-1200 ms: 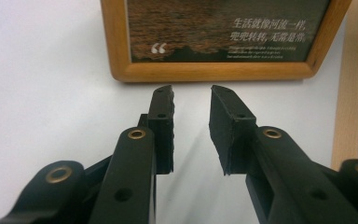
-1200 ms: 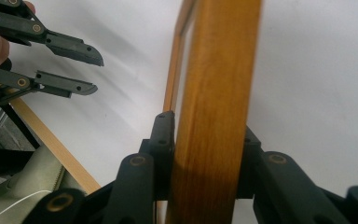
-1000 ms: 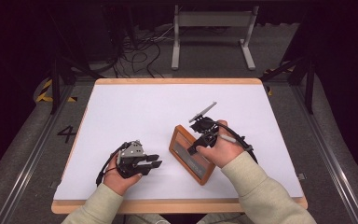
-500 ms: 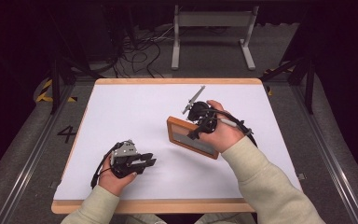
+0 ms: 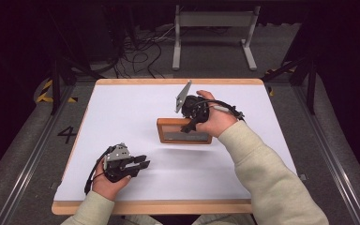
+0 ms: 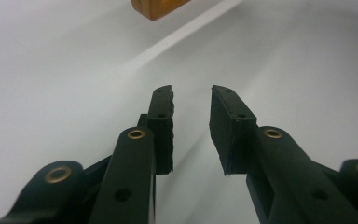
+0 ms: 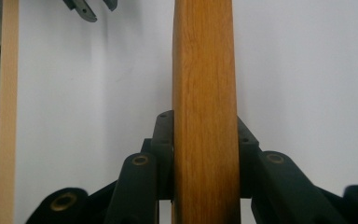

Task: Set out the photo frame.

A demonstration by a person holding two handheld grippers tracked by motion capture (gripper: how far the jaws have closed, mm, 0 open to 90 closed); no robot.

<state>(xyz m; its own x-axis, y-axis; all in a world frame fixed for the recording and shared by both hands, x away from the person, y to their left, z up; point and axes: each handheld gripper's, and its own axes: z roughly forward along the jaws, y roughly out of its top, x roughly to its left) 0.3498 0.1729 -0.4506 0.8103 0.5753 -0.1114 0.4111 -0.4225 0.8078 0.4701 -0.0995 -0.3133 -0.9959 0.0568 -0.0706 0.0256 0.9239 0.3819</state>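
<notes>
While your right tool (image 5: 191,123) is clamped on the upper rail of the wooden frame (image 5: 184,131), hold it level so the free edge does not sag toward the white desk (image 5: 122,108). Seen along that tool's jaws, the rail runs straight between the pads and fills their gap, so the bite looks centred; avoid twisting your wrist. The frame sits near the desk's middle, apparently lifted slightly. Your left tool (image 5: 138,163) rests near the front edge, jaws parted and empty, well apart from the frame.
</notes>
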